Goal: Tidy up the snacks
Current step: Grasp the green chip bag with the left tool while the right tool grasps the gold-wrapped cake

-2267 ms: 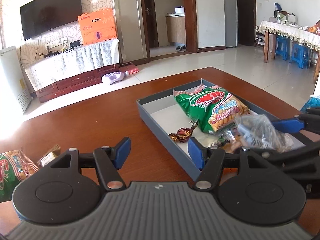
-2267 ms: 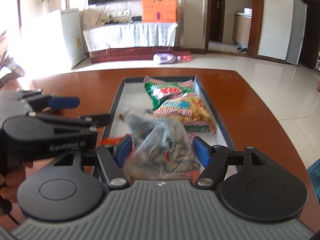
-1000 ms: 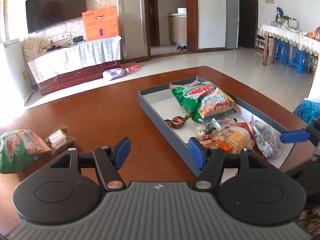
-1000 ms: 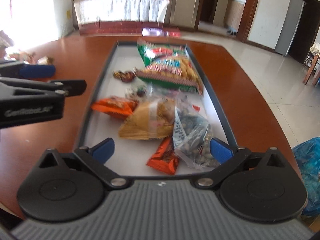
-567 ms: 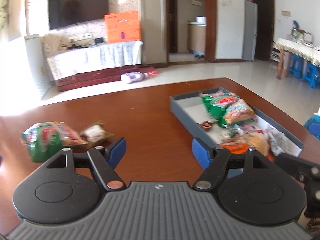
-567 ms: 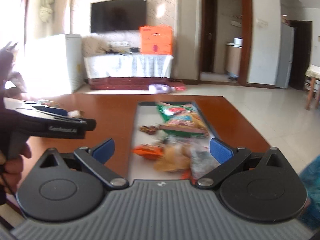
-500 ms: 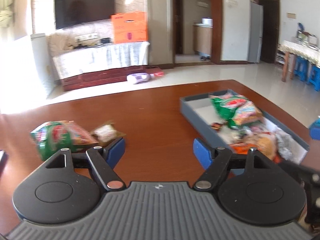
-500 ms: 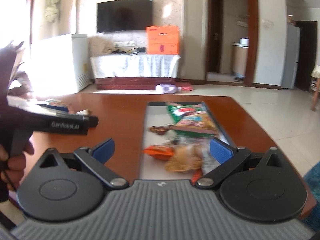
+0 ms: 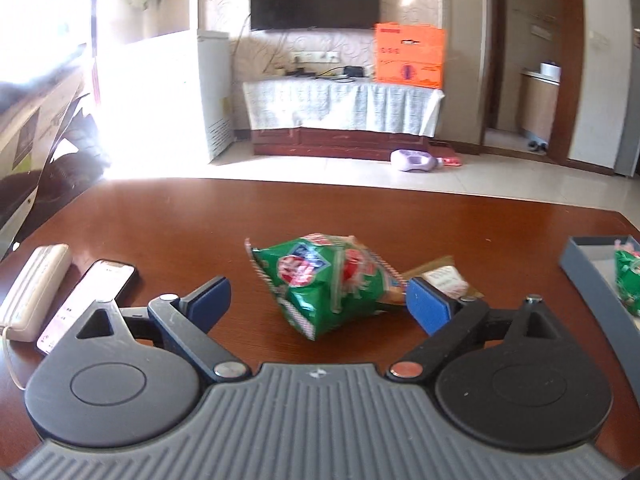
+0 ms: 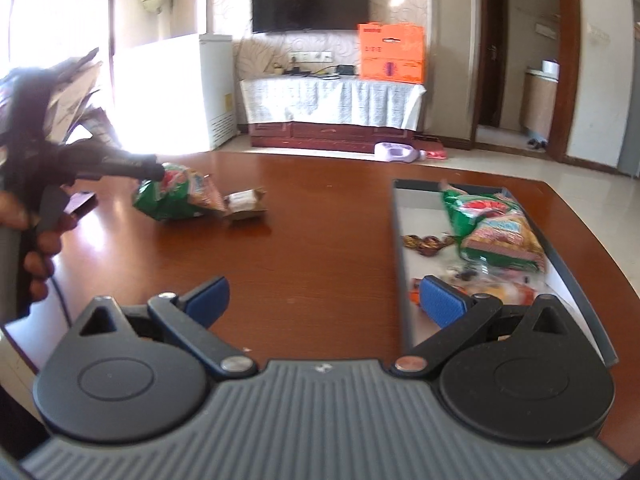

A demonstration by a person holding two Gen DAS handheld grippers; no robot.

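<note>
Wooden table (image 9: 168,216), phone (image 9: 86,304) in left view only – both jaws spread, left opening, empty

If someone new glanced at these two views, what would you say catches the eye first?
Probably the green snack bag lying on the brown table, framed between the opening jaws of the left gripper, with nothing pressed between them. Next, the grey tray at the right of the right wrist view, already piled with snacks, and the bright orange box beside the TV.
</note>
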